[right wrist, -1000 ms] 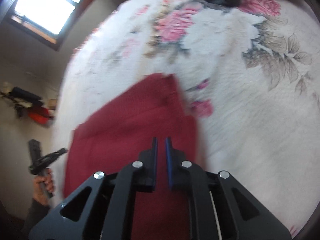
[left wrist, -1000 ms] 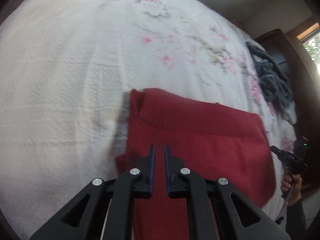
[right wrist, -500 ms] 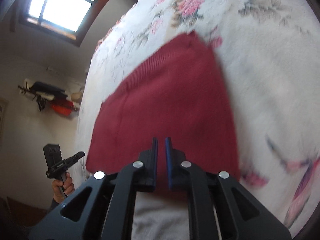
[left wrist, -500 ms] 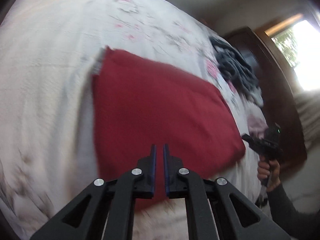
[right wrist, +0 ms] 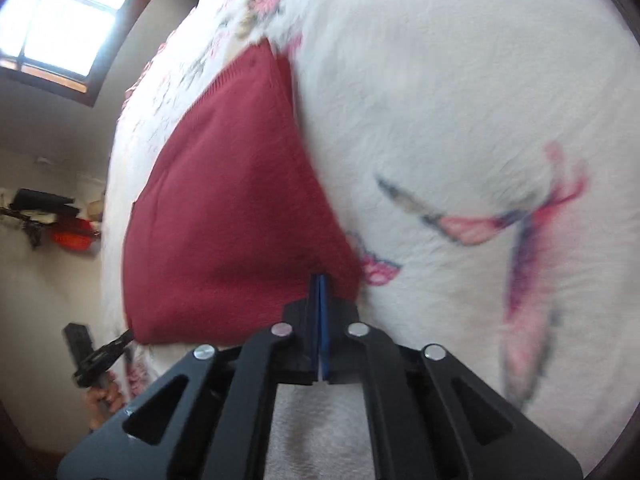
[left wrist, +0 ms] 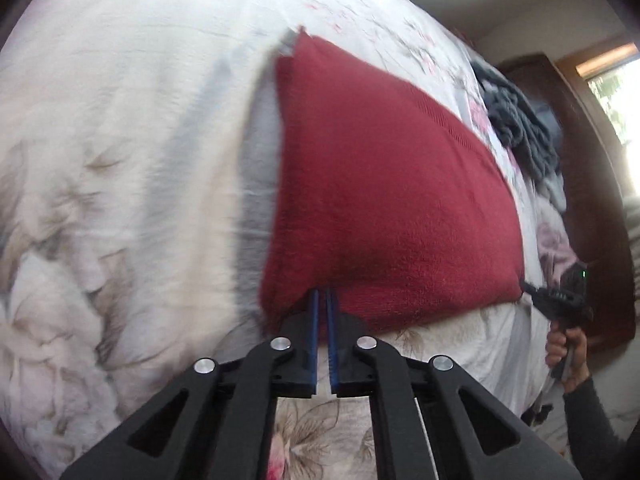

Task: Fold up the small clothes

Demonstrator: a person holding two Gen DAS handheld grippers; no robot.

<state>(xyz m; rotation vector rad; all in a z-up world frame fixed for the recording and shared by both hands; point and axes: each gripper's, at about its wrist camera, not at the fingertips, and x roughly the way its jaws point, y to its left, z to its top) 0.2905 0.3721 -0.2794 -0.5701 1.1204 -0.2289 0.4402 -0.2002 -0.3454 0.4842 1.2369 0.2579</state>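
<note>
We grip the red knit garment (left wrist: 384, 184) by its near edge on the floral bedspread (left wrist: 120, 160), left gripper (left wrist: 322, 294) nearly closed, right gripper (right wrist: 320, 280) clamped

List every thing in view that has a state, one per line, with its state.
Red garment: folded into a flat rectangle, lying on the bed, near edge at both claws.
Left claw: narrow gap between the fingers, tips at the garment's near edge; grip unclear.
Right claw: shut, tips at the garment's near right corner; grip unclear.
Grey clothes: unfolded heap on the bed's far side.
Floral bedspread: spread out, slightly rumpled.
</note>
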